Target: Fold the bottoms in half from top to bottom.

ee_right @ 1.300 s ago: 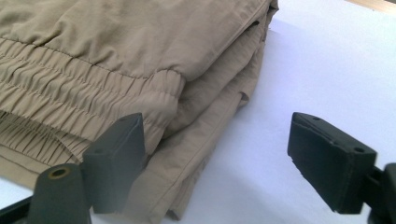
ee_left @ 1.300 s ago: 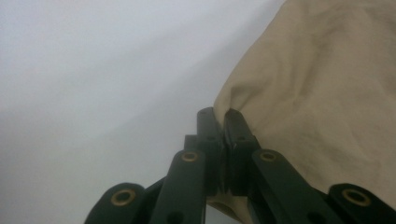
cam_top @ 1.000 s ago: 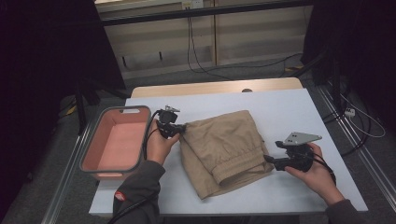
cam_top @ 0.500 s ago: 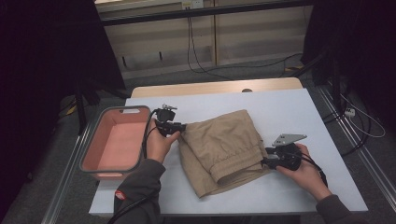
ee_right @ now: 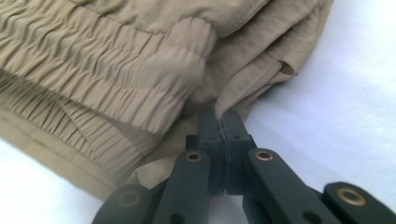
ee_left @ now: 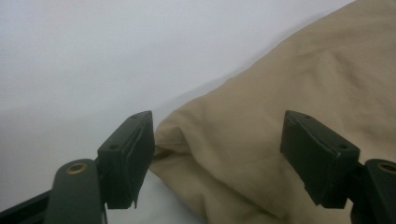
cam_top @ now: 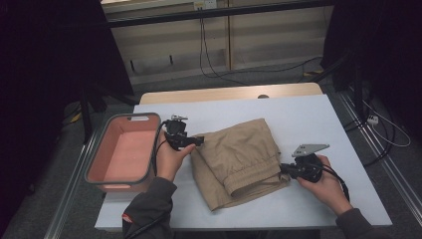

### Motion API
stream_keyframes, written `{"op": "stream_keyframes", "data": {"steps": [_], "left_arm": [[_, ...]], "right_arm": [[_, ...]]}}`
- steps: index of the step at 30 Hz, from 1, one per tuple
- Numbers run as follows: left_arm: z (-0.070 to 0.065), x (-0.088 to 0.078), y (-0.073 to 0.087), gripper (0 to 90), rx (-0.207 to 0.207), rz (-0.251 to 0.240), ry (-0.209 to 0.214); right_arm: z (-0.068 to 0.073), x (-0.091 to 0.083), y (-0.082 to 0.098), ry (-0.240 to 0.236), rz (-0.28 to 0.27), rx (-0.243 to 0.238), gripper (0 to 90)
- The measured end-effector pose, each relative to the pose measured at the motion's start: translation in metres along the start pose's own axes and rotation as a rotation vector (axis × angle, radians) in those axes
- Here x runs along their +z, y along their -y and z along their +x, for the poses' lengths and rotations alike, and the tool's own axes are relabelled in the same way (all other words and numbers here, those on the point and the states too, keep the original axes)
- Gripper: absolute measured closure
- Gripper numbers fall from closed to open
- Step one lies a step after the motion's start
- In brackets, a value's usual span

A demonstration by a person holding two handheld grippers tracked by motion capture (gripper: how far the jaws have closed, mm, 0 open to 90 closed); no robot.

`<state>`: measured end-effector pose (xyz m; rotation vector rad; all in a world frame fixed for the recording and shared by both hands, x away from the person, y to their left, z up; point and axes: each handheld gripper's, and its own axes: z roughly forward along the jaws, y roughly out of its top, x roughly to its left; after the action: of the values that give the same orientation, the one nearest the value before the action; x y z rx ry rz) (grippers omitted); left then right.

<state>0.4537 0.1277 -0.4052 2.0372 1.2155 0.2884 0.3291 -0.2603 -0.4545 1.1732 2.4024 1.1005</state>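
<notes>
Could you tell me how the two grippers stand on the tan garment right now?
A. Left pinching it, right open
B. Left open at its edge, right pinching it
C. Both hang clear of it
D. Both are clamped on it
B: the left gripper has open jaws around the garment edge, while the right gripper is shut on a fold.

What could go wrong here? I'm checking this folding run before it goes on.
1. The right hand-held gripper has just closed on a thin edge of the folded tan trousers; a pull could slip off or drag the layers apart.
2. The left hand-held gripper has just opened, with a corner of the cloth between its jaws unpinched, so that side may shift.
3. The pink tub stands close beside the left hand.
</notes>
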Motion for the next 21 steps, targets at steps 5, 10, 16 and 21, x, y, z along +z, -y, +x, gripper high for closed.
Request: {"op": "stream_keyframes", "data": {"steps": [5,10,16,21], "left_arm": [[-0.01,-0.008,0.006,21.3,0.012,-0.016,0.022],[-0.012,-0.015,0.014,19.5,0.013,-0.023,0.023],[-0.011,-0.014,0.017,18.8,0.018,-0.002,0.023],[-0.011,-0.01,0.02,18.5,0.021,0.014,0.025]], "right_arm": [[0.01,-0.01,0.009,-0.027,-0.004,-0.01,90.0],[0.019,-0.021,0.016,-0.041,-0.006,-0.013,89.9],[0.022,-0.028,0.015,0.018,-0.03,-0.024,80.2],[0.02,-0.045,0.01,0.065,-0.088,0.0,65.1]]}}
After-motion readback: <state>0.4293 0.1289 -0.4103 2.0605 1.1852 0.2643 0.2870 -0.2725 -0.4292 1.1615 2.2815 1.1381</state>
